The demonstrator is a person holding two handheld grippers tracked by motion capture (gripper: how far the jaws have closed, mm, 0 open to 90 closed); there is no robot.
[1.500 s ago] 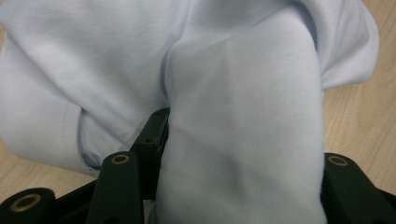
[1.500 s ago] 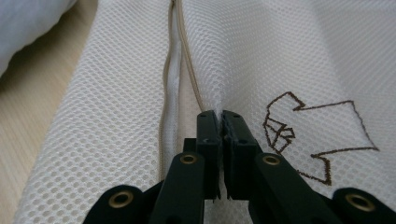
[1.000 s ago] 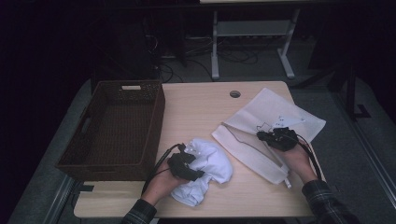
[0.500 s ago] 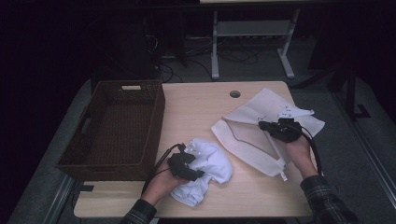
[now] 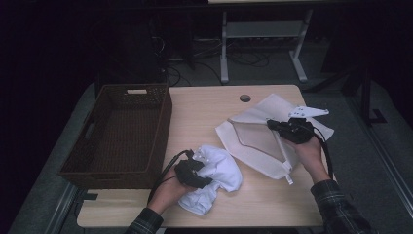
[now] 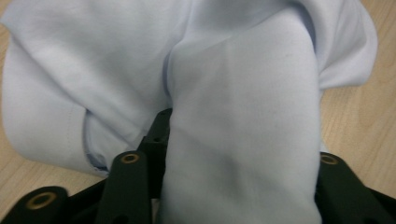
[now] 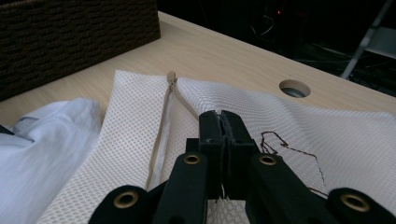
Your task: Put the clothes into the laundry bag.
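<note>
1. Table (image 5: 204, 109): light wood top with a round cable hole (image 5: 245, 98) near its far edge; it carries everything listed below.
2. Basket (image 5: 122, 134): dark brown wicker, rectangular, with handle slots in its walls; stands on the left part of the table, its inside dark.
3. Mesh bag (image 5: 253, 141): cream-white netting with a zip along one edge, lying flat on the right half of the table. In the right gripper view (image 7: 140, 154) the zip runs away from the jaws, and a thin dark thread lies on the netting to their right.
4. White garment (image 5: 214, 178): crumpled cloth heap near the front edge of the table, between basket and mesh bag, just beside the bag's near corner. In the left gripper view (image 6: 224, 93) a thick fold runs straight down between the jaws.
5. Right gripper (image 5: 273, 124): held in the person's right hand above the mesh bag; in its own view (image 7: 220, 122) the jaws are pressed together on a raised pinch of netting beside the zip.
6. Left gripper (image 5: 207, 179): held in the left hand, resting against the white garment; its jaws have just been closing, stand part-way in, and clasp the fold of cloth on both sides.
</note>
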